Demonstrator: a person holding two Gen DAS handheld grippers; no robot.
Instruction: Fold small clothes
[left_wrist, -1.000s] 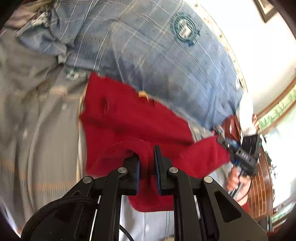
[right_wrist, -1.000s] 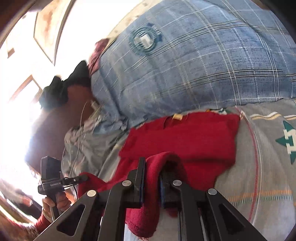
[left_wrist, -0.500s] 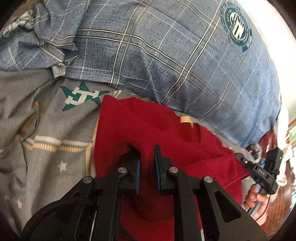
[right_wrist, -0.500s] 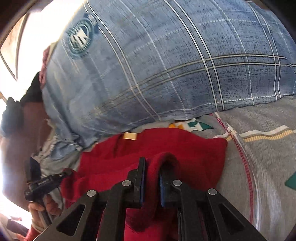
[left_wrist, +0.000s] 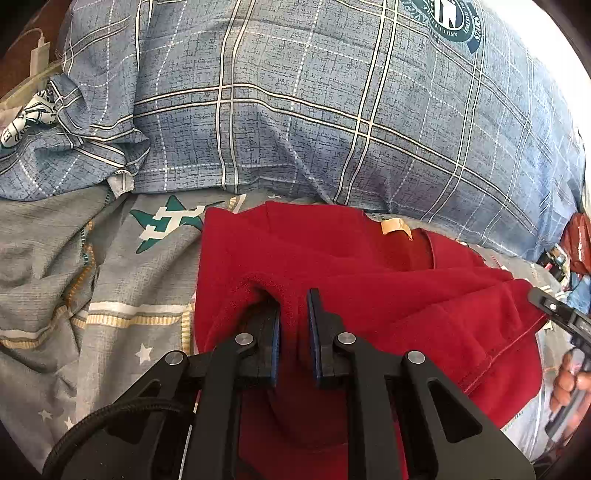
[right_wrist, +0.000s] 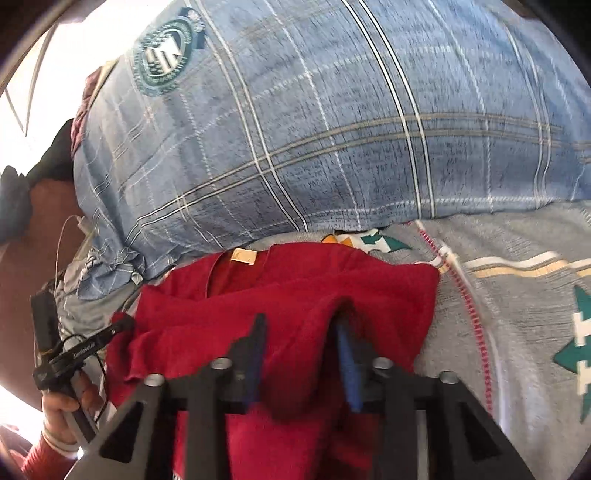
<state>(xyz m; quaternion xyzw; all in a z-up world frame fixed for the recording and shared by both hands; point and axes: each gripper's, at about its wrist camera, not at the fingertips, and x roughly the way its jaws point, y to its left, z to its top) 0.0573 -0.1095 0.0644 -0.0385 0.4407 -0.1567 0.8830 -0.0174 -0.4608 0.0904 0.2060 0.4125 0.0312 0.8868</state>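
A small red garment (left_wrist: 388, 295) with a tan neck label (left_wrist: 395, 226) lies on a grey printed bedsheet (left_wrist: 74, 280), its lower half folded up toward the collar. My left gripper (left_wrist: 293, 314) is shut on a ridge of the red fabric. My right gripper (right_wrist: 301, 343) has its jaws spread apart, with the red garment (right_wrist: 280, 295) draped loosely between and over them. The right gripper also shows at the right edge of the left wrist view (left_wrist: 557, 312), and the left gripper at the left of the right wrist view (right_wrist: 74, 350).
A large blue plaid pillow (left_wrist: 332, 110) lies right behind the garment and also fills the top of the right wrist view (right_wrist: 332, 129). A white cable (right_wrist: 66, 236) hangs at the left. A bright window lies beyond.
Both grippers carried the garment's lower edge forward toward the collar and pillow. The right gripper's jaws have opened, letting go of the fabric; the left stays shut on it.
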